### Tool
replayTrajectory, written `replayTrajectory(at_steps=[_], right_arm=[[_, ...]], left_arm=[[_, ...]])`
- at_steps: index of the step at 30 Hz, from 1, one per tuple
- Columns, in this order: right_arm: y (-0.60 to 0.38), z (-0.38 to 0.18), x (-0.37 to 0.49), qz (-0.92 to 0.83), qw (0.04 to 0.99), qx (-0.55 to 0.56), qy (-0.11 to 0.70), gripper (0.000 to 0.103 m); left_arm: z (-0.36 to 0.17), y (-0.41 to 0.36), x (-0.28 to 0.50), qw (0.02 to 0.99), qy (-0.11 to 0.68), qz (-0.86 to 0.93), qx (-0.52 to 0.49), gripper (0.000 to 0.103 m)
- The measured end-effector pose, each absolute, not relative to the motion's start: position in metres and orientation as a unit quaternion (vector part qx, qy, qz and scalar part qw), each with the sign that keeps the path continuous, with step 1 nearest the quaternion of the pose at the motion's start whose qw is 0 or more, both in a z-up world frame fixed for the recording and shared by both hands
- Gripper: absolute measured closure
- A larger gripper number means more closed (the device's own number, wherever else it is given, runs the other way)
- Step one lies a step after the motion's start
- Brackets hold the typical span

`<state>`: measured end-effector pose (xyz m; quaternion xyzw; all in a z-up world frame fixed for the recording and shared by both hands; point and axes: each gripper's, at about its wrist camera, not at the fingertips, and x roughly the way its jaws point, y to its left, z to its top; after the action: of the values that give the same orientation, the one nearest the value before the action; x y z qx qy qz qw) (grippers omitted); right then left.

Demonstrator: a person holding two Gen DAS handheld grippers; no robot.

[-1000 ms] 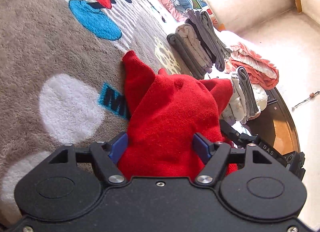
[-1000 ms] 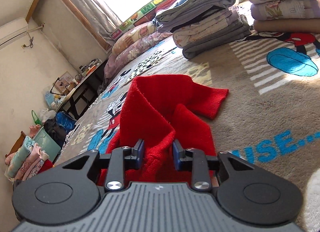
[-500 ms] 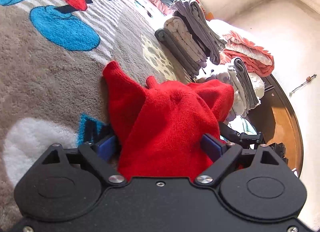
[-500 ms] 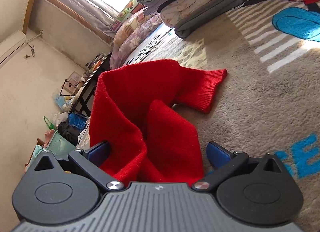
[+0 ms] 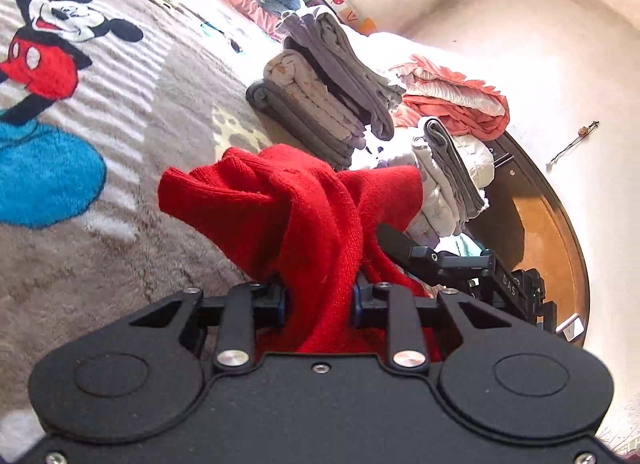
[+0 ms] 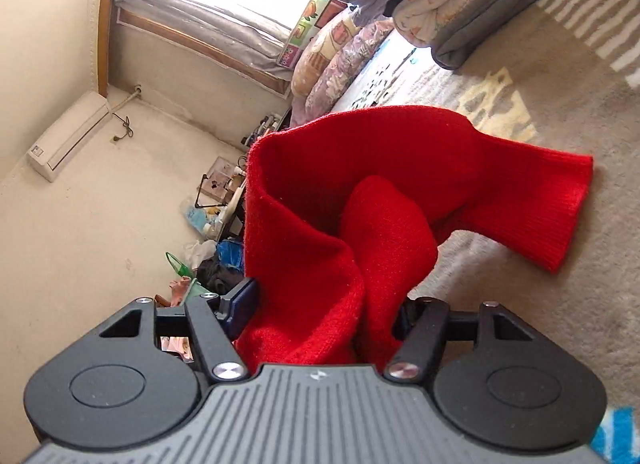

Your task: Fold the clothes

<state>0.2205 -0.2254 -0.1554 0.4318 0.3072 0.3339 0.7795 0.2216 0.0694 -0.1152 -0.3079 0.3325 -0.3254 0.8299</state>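
Both pads have closed again since half a second ago, so each hand-held gripper, left [image 5: 318,298] and right [image 6: 326,314], pinches the soft, floppy red sweater [image 6: 360,200] lifted off the bed's blanket [image 5: 120,112], cuff drooping toward three o'clock.

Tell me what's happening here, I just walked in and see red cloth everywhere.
A person is folding laundry on a bed with a gripper in each hand. The left gripper is shut on a bunched red sweater; the right gripper also grips it. One sleeve trails onto the blanket. Folded clothes wait behind.
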Motion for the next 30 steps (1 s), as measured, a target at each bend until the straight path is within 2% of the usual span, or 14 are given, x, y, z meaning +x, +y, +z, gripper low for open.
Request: replayTrajectory(at_steps=[9, 13, 16, 17, 18, 19, 23, 28, 30], right_arm=[[-0.195, -0.102, 0.277, 0.367, 0.812, 0.393, 0.229, 0.037], [-0.186, -0.099, 0.300, 0.360, 0.831, 0.371, 0.208, 0.037], [-0.186, -0.111, 0.314, 0.318, 0.853, 0.354, 0.217, 0.035], [-0.186, -0.117, 0.317, 0.291, 0.865, 0.338, 0.231, 0.032], [-0.187, -0.124, 0.320, 0.260, 0.877, 0.320, 0.248, 0.028], [-0.190, -0.131, 0.321, 0.237, 0.882, 0.314, 0.260, 0.027], [-0.215, -0.149, 0.308, 0.210, 0.879, 0.343, 0.258, 0.019], [-0.224, -0.150, 0.301, 0.214, 0.873, 0.348, 0.268, 0.019], [-0.219, -0.145, 0.301, 0.219, 0.876, 0.332, 0.274, 0.023]], left_arm=[[-0.062, 0.087, 0.273, 0.880, 0.246, -0.318, -0.252, 0.078], [-0.062, 0.089, 0.294, 0.895, 0.228, -0.307, -0.229, 0.078], [-0.076, 0.083, 0.317, 0.904, 0.243, -0.281, -0.210, 0.076], [-0.086, 0.081, 0.326, 0.908, 0.260, -0.261, -0.201, 0.068], [-0.094, 0.080, 0.332, 0.909, 0.275, -0.244, -0.197, 0.055], [-0.102, 0.083, 0.335, 0.908, 0.287, -0.231, -0.201, 0.052], [-0.112, 0.103, 0.337, 0.899, 0.310, -0.199, -0.235, 0.041], [-0.105, 0.116, 0.327, 0.898, 0.312, -0.185, -0.247, 0.039], [-0.104, 0.115, 0.321, 0.897, 0.322, -0.179, -0.245, 0.039]])
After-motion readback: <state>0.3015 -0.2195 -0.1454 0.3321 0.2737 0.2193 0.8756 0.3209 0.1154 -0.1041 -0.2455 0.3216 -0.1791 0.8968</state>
